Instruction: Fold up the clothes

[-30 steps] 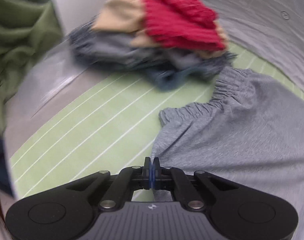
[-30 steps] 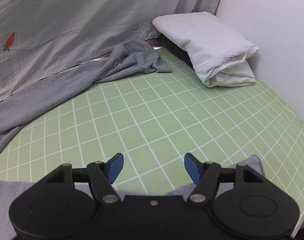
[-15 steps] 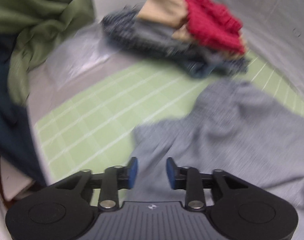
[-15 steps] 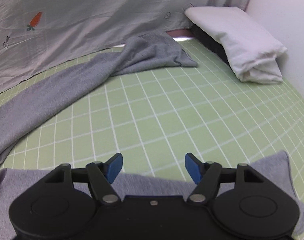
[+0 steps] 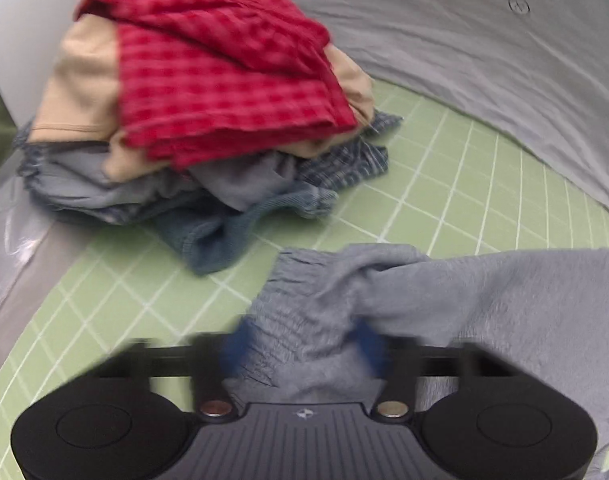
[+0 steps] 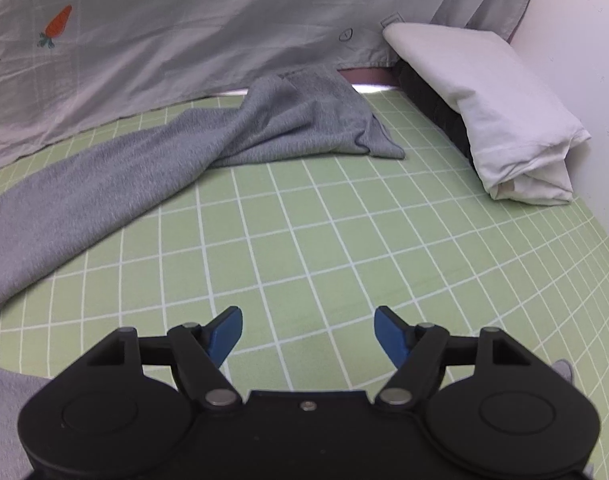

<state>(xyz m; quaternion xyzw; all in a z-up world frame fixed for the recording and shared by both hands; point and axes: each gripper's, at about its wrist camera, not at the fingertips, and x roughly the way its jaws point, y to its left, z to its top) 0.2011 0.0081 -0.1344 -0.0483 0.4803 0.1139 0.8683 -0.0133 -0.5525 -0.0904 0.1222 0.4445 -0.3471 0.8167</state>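
Left wrist view: the left gripper (image 5: 302,340) has its jaws spread around the grey trousers' (image 5: 484,312) waistband; the right gripper (image 6: 308,334) hangs spread above the green sheet (image 6: 304,240).

Both the left gripper (image 5: 302,340) and right gripper (image 6: 308,332) have black bodies, round side discs, silver pivot screws and blue fingertip pads (image 6: 224,334).
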